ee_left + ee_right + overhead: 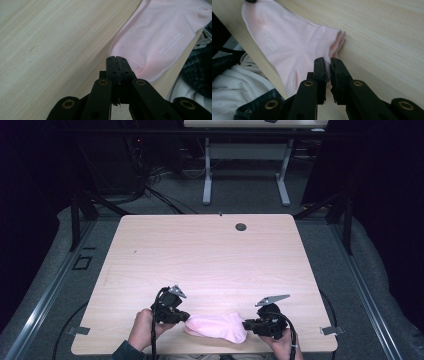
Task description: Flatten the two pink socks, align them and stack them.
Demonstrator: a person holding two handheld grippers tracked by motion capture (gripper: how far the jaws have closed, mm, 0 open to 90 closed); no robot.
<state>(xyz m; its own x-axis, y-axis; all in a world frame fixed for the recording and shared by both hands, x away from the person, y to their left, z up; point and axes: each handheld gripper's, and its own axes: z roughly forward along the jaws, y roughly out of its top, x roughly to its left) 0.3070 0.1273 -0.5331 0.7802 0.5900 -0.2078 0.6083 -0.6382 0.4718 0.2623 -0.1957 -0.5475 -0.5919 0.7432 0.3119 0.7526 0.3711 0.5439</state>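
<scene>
Two tongs flank the sock (pixel 217 327): left tongs (pixel 116 65) and right tongs (pixel 327 68) each pinch an end.

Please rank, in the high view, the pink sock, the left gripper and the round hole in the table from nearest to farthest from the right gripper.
1. The pink sock, right beside the right gripper, by the near edge.
2. The left gripper, across the sock.
3. The round hole, near the table's far edge.
</scene>
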